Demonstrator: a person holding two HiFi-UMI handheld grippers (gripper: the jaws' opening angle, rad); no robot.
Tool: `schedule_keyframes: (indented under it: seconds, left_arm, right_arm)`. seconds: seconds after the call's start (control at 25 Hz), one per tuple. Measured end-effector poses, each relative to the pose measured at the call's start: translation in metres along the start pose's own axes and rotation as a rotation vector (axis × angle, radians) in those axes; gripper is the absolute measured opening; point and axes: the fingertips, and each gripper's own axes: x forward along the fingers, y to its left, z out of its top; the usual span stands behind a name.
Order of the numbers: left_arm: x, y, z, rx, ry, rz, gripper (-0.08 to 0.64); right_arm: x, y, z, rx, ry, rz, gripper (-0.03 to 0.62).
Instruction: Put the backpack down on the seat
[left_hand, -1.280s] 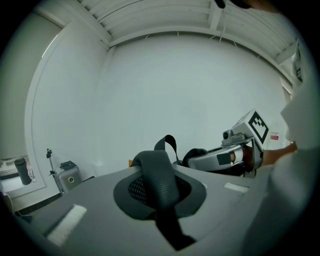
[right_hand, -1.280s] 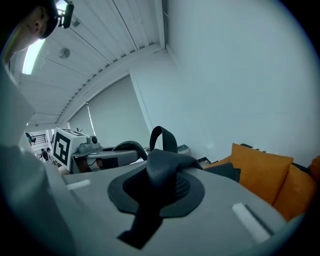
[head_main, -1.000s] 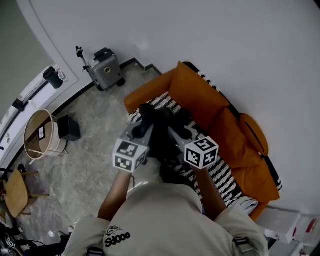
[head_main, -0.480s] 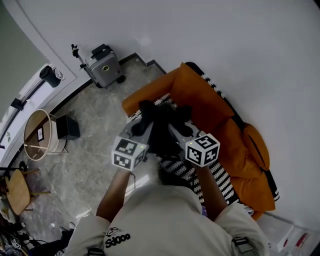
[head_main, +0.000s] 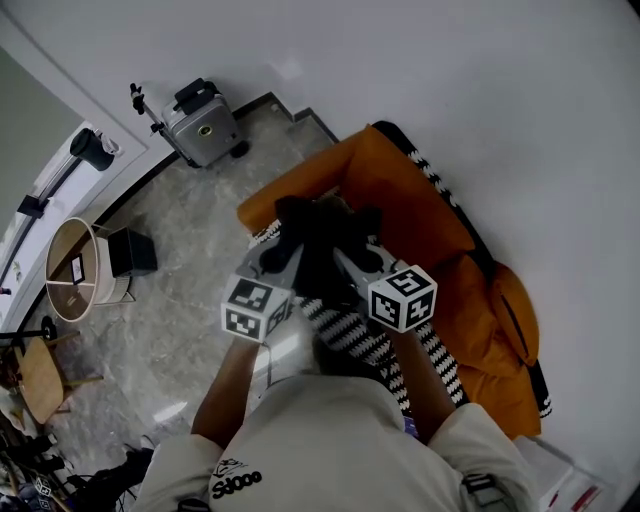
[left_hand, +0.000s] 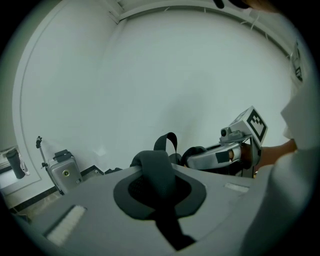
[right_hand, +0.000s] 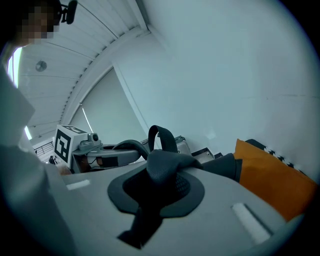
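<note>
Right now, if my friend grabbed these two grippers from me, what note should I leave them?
Left hand-held gripper: shut on a backpack strap.
Right hand-held gripper: shut on a strap too.
Backpack: hangs from both grippers over the orange sofa.
Done: the backpack is at the sofa.
Left: lower it onto the striped seat, then open both grippers.
</note>
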Motion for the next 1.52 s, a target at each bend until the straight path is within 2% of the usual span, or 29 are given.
schedule_keyframes:
  seconds: [0.36, 0.72, 1.04, 1.36, 1.52]
  left_arm:
    - [0.068, 0.035, -0.008, -0.054, 0.042, 0.013, 0.017]
    - [0.130, 0.076, -0.030, -0.088, 0.091, 0.033, 0.017]
    - [0.165, 0.097, -0.051, -0.086, 0.115, 0.035, 0.017]
    - [0.193, 0.099, -0.083, -0.097, 0.177, 0.035, 0.017]
    - [0.201, 0.111, -0.089, -0.126, 0.166, 0.073, 0.017]
  right_arm:
    - [0.043, -0.064, 0.002, 0.056, 0.059, 0.013, 0.040]
    - [0.087, -0.118, -0.007, 0.080, 0.131, 0.039, 0.040]
    - [0.115, -0.159, -0.013, 0.074, 0.121, 0.044, 0.041]
    - [0.131, -0.197, -0.030, 0.090, 0.152, 0.019, 0.043]
    - [0.139, -0.212, -0.041, 0.086, 0.166, 0.021, 0.049]
